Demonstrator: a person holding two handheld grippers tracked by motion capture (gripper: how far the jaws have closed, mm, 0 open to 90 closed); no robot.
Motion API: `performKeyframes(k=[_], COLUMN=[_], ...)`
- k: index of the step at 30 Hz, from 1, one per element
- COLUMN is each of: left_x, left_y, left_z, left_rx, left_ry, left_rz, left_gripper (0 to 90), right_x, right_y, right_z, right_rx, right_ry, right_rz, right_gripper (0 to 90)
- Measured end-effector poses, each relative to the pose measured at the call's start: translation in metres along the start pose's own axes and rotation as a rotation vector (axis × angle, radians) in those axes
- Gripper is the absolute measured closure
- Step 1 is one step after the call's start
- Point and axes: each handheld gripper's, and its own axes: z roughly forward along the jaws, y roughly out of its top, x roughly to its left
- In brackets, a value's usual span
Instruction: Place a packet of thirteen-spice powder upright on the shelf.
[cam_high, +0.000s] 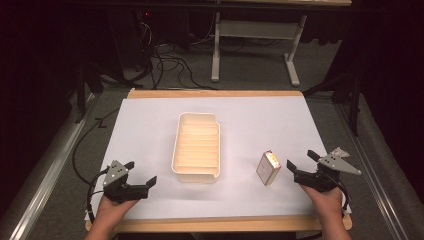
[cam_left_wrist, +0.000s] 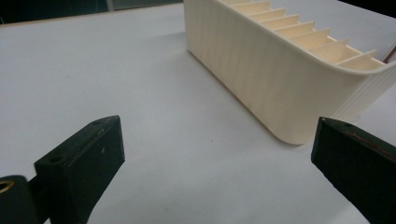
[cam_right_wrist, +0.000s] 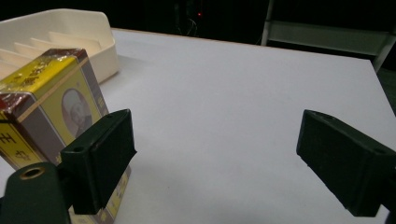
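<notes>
A cream ribbed tray (cam_high: 196, 145) with inner slats stands mid-table on the white sheet. A small yellow-and-brown box (cam_high: 267, 168) stands upright to its right. My right gripper (cam_high: 303, 159) is open just right of the box; in the right gripper view the box (cam_right_wrist: 42, 98) sits beside and behind the left jaw, outside the gap of the gripper (cam_right_wrist: 219, 163). My left gripper (cam_high: 141, 173) is open near the front left, with nothing between its jaws. In the left gripper view the tray (cam_left_wrist: 280, 70) lies ahead to the right of the gripper (cam_left_wrist: 219, 158).
The white sheet covers a wooden table (cam_high: 215, 224) whose front edge runs just under both hands. A grey desk frame (cam_high: 255, 45) and loose cables (cam_high: 170, 62) lie on the dark floor beyond the far edge.
</notes>
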Motion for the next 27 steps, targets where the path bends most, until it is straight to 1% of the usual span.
performKeyframes(k=[4, 8, 12, 15, 21, 24, 27], left_x=[0.0004, 0.0014, 0.0031, 0.0033, 0.004, 0.0033, 0.0027], left_y=[0.0007, 0.0012, 0.0024, 0.0026, 0.0015, 0.0023, 0.002], left_z=[0.0004, 0.0, 0.0, 0.0004, 0.0003, 0.0008, 0.0007], left_rx=[-0.004, -0.005, -0.011, -0.007, 0.009, -0.003, -0.003], left_ry=[0.008, 0.016, 0.023, 0.022, 0.024, 0.024, 0.022], left_rz=[-0.004, -0.003, -0.007, -0.011, -0.009, -0.018, -0.018], left_gripper=[2.9, 2.6, 2.5, 2.1, 1.7, 1.7, 1.7], right_x=[0.001, 0.0021, 0.003, 0.003, 0.0024, 0.0025, 0.002], right_y=[-0.0002, 0.0012, 0.0021, 0.003, 0.0033, 0.0021, 0.0031], right_z=[0.0004, -0.0003, -0.0008, -0.0009, -0.0012, -0.0009, -0.0014], right_rx=[0.007, -0.003, 0.0, -0.003, -0.004, 0.003, -0.001], right_ry=[0.004, 0.009, 0.014, 0.012, 0.011, 0.015, 0.012], right_rz=[-0.012, -0.02, -0.03, -0.019, -0.02, -0.025, -0.021], right_gripper=[11.2, 10.8, 9.8, 5.5, 5.1, 5.1, 5.1])
